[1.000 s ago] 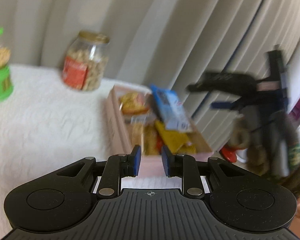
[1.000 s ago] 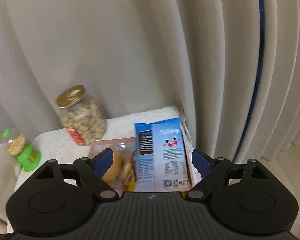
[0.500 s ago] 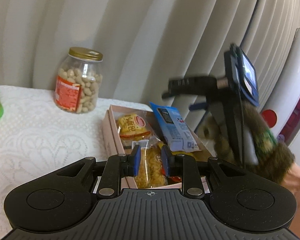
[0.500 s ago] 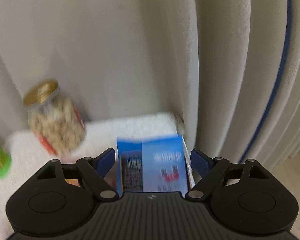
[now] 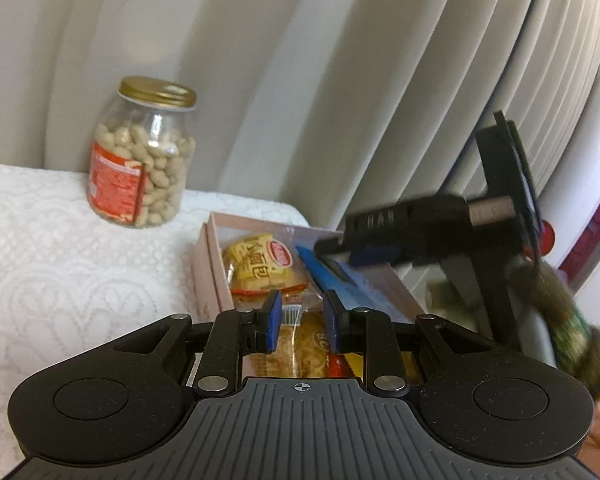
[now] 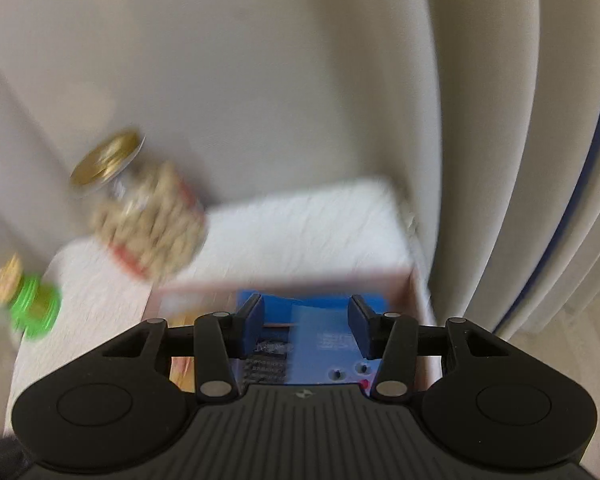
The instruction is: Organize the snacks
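A pink box on the white lace table holds snack packets: a yellow bread packet, a blue packet and a clear bag of pastries. My left gripper hovers over the box's near end, its jaws narrowly apart with nothing between them. My right gripper is half closed over the blue packet, fingers on either side; whether they touch it is unclear. The right gripper also shows in the left wrist view, reaching into the box from the right.
A glass jar of peanuts with a gold lid stands behind the box, blurred in the right wrist view. A green-capped bottle is at the far left. Pleated curtains hang close behind the table; the table edge runs right of the box.
My right gripper has come down onto the blue packet and its fingers have narrowed around it. My left gripper has moved closer over the box. The blue packet now lies lower in the box.
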Demonstrator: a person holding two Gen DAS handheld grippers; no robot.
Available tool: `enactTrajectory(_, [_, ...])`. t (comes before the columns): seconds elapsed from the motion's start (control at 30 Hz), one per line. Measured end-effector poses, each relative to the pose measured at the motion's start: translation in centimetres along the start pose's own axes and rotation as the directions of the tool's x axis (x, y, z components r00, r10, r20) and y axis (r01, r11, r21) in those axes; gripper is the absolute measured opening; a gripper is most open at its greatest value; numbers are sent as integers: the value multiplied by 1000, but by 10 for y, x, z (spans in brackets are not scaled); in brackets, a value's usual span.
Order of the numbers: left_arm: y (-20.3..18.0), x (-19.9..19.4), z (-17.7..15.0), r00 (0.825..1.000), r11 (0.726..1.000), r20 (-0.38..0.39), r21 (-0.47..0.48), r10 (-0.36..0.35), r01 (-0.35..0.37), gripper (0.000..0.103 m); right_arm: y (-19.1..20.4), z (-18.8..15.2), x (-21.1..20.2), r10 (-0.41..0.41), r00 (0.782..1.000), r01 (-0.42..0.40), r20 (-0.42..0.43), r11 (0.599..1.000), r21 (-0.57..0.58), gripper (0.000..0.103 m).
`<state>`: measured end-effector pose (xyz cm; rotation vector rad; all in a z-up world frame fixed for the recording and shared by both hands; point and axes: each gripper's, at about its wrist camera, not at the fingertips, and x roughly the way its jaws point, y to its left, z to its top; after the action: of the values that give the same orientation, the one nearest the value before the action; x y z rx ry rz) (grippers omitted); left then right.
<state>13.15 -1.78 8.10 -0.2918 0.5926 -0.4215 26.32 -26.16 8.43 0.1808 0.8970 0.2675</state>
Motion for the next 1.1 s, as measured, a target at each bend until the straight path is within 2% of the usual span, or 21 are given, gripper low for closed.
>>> enactTrajectory(0.1, [-4,6,-2,1000,1000,-14,23,21,-21,26,4,-24,2,0,1000,-1,-12,1000,-14,48])
enactTrajectory(0.23, [-2,10,-3,998,998,-31,26,51,-50,26,8,-47,-12,-38,997,39,62,999,-23,50])
enactTrajectory(0.43, [0,4,-6,997,997,-30,27,76,-75,26,6,-78,-49,-35,984,41,176,999,-32,59])
enactTrajectory(0.6, [1,-9,-12,995,996,-11,0,94,-94,26,-6,-96,-60,19,982,-28,186,999,43,60])
enactTrajectory(0.67, [2,-17,-14,995,995,-8,-13,101,-102,26,-2,-99,-57,20,981,-29,191,999,44,61])
enactTrajectory(0.73, [2,-26,-17,993,993,-11,-19,114,-114,26,7,-99,-53,25,983,-28,184,1000,14,61])
enactTrajectory(0.83, [-3,-48,-25,991,991,-15,-2,132,-132,26,26,-99,-55,-35,981,48,192,997,-66,61])
enactTrajectory(0.9, [-9,-67,-38,987,987,-21,31,161,-160,26,33,-105,-75,-9,975,30,220,995,-92,62])
enactTrajectory(0.97, [-15,-83,-53,983,984,-38,39,177,-176,26,37,-118,-102,40,965,-12,259,994,-111,71])
enactTrajectory(1.0, [-16,-92,-62,982,983,-49,40,181,-179,26,39,-127,-116,60,959,-27,276,992,-121,81])
enactTrajectory(1.03, [-17,-101,-71,981,982,-56,45,186,-184,26,40,-137,-129,71,955,-35,288,991,-126,86])
enactTrajectory(1.1, [-21,-120,-93,978,978,-63,65,200,-196,26,41,-158,-148,79,955,-43,286,990,-131,86])
